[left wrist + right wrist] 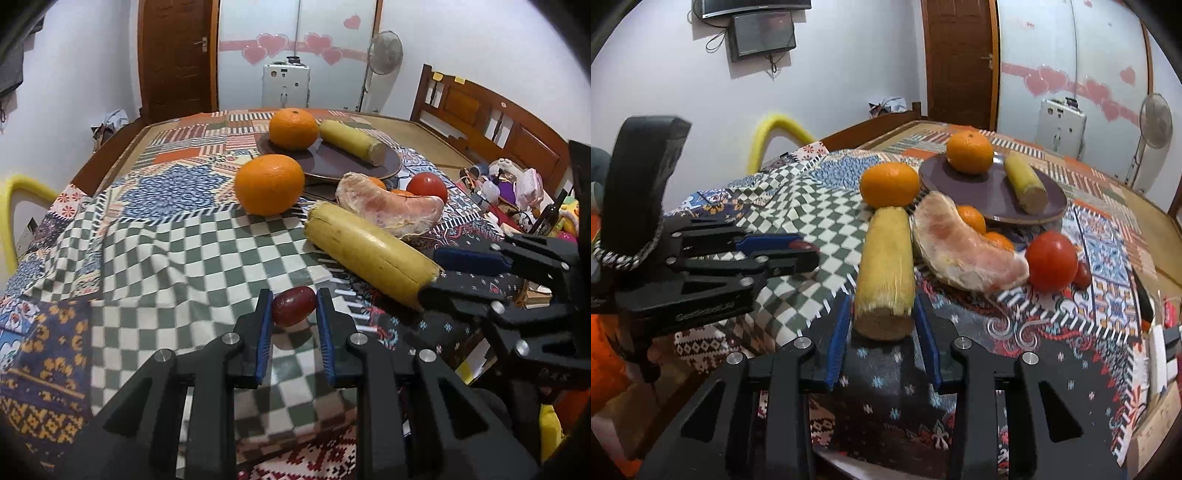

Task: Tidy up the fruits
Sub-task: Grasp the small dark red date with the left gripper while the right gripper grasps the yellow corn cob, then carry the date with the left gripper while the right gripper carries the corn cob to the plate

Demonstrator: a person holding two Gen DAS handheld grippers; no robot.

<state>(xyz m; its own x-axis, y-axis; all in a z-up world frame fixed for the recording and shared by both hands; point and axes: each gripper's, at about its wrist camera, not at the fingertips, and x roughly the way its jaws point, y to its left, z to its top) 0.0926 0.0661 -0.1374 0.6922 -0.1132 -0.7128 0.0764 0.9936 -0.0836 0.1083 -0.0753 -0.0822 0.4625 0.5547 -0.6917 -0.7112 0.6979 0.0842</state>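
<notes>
Left tongs (294, 308) pinch the red grape (294, 305), low centre of the left wrist view, ready to lift it off the checked cloth (184, 258).

Right tongs (882, 314) close around the near banana piece (885, 273); contact unclear.

Plate (982, 192), upper right, already holds 1 orange (969, 151) and 1 banana piece (1025, 184), likely the goal.

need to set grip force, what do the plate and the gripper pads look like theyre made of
Plate: probably glazed ceramic, dark purple-brown with a faint sheen; plastic is possible. Left gripper pads: blue, ribbed, likely rubber or soft plastic.
</notes>
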